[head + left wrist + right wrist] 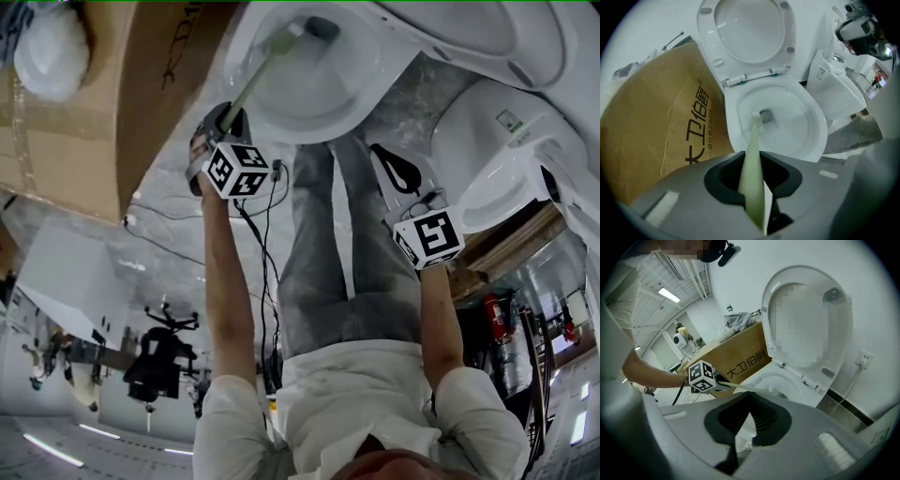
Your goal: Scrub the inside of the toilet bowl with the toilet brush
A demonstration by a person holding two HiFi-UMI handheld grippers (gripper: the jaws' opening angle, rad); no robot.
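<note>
**Brush head down in the bowl, left tongs on the handle**

The left tongs [753, 161] are clamped on the pale green handle of the brush [753, 140], which runs straight out between the jaws and down into the bowl [816, 123]. In the head view the same tongs [228, 120] sit just outside the bowl's rim [302, 133], and the handle [264, 64] slants across the opening.

The right tongs [749, 401] are drawn narrow, their tips meeting with nothing between them. In the head view they [389, 164] hang over the person's grey trouser leg, apart from the bowl and to the right of it.

The brush head rests low inside the bowl, right beside the dark drain hole [766, 114]. The bowl's inner wall is white and shows all round the head.

Behind the bowl the lid [747, 28] stands upright. A brown cardboard box [656, 126] with dark print stands just beside the bowl on its left, and something white lies on top of it in the head view [52, 52].

To the right, a second white toilet [839, 89] stands near the first, on the grey mottled floor [412, 103].
</note>
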